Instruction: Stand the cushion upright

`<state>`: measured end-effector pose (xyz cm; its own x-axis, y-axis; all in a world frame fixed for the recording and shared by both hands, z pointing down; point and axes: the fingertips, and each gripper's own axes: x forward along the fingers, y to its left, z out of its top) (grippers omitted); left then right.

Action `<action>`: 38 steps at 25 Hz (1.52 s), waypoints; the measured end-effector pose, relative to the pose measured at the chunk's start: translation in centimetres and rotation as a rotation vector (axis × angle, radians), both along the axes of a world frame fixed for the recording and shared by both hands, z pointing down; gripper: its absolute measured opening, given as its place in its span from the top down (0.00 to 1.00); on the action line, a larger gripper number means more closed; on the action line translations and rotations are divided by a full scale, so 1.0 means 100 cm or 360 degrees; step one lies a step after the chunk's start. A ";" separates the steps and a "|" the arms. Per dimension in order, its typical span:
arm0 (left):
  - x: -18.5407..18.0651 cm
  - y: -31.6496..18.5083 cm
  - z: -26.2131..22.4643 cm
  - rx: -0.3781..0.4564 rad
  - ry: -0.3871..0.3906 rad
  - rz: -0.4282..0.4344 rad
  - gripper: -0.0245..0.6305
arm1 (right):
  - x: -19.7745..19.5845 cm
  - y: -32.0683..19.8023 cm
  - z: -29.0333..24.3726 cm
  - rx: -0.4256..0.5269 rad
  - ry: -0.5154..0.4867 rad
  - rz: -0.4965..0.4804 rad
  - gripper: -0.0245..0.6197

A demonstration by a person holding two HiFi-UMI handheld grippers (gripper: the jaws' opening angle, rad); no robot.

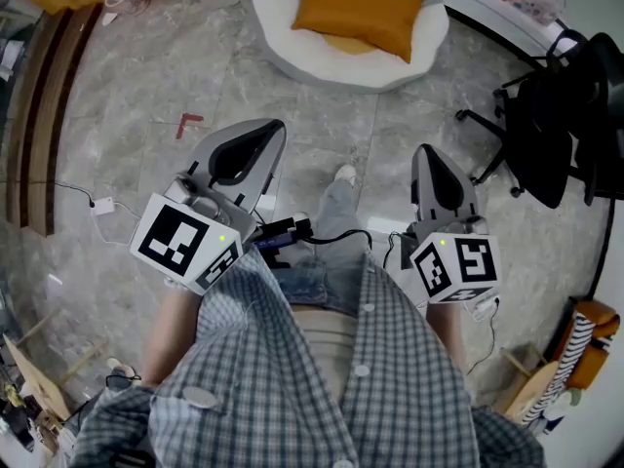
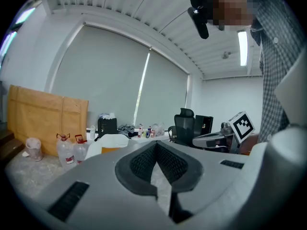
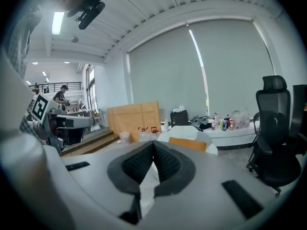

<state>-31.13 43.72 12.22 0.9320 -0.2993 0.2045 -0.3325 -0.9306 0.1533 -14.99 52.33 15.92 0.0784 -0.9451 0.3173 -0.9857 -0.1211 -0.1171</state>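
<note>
Closure is showing on both tools: the left hand-held gripper (image 1: 271,130) is hanging clenched with nothing between its jaws, and the right hand-held gripper (image 1: 427,154) is doing likewise, both pointing ahead over the marble floor (image 1: 146,86) in front of the person's jeans and shoe. Well ahead of them, the orange cushion (image 1: 359,10) is lying flat in the hollow of a white round seat (image 1: 292,58), untouched, so the approach is probably only beginning. Trouble is likely coming from softness. A pinch taking only a fold of the cover could be slipping off mid-lift, and a cushion stood on that yielding, rounded seat could be flopping back down unless leaned against the rim. Jaws arriving clenched would only be pushing the cushion about. A black office chair (image 1: 561,115) is crowding the right side. Square black-and-white markers are showing on the grippers' cubes; the red labels on the water bottles (image 2: 67,150) are too small for reading.
</note>
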 end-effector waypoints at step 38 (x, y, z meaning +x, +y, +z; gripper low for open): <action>0.202 -0.127 -0.013 0.0047 0.0057 -0.0252 0.95 | 0.218 -0.135 0.004 0.0053 -0.0017 -0.0149 0.96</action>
